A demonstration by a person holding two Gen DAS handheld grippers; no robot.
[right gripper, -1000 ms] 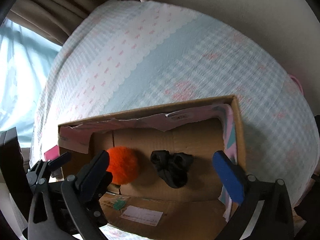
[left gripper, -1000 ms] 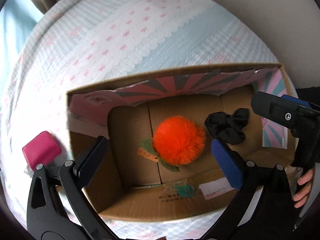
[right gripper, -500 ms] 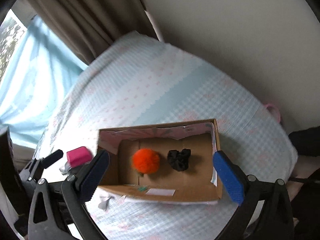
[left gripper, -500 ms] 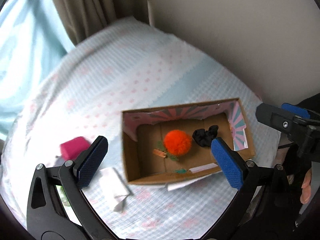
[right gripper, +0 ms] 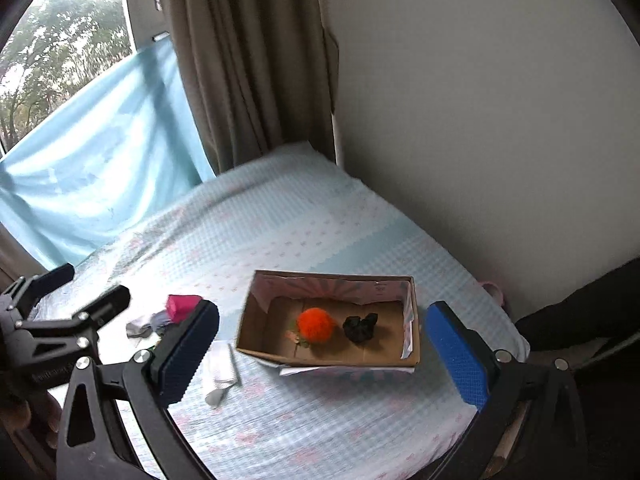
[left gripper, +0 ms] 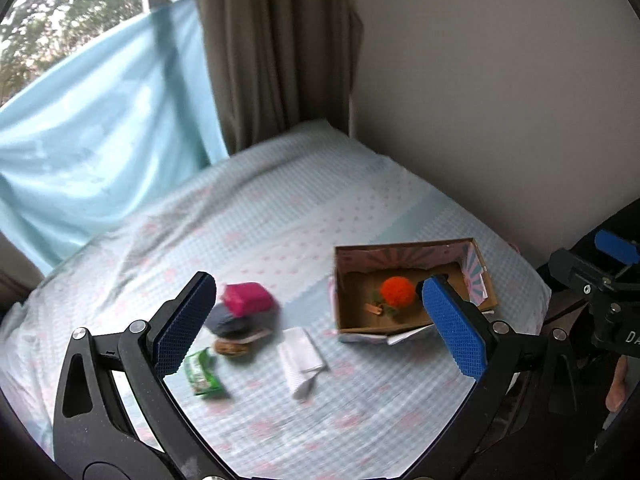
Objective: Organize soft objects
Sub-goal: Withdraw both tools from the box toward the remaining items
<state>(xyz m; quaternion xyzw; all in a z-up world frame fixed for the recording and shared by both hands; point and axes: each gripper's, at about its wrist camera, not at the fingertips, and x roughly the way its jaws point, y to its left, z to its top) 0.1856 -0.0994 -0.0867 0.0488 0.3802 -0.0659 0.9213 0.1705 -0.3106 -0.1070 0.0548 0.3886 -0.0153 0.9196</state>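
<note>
An open cardboard box (right gripper: 256, 350) (left gripper: 380, 326) sits on the bed at the right. Inside lie an orange pompom (right gripper: 316, 324) (left gripper: 397, 291) and a black scrunchie (right gripper: 361, 327). Left of the box lie a pink pouch (left gripper: 247, 299) (right gripper: 182, 306), a dark grey soft item (left gripper: 228, 321), a brown round item (left gripper: 231, 347), a green packet (left gripper: 202, 373) and a folded white cloth (left gripper: 302, 354) (right gripper: 219, 372). My left gripper (left gripper: 320, 326) hangs open high above the bed, empty. My right gripper (right gripper: 322, 348) is also open and empty, well above the box.
The bed has a light blue checked cover (right gripper: 304, 220) with pink prints. A wall (right gripper: 480, 120) runs along the right, a brown curtain (right gripper: 248, 60) and a blue sheet (right gripper: 92, 160) over a window stand at the back. A dark sleeve (right gripper: 592, 312) shows at right.
Both grippers have pulled far back and up from the box, so the whole bed and the items left of the box came into view. Both stayed open.
</note>
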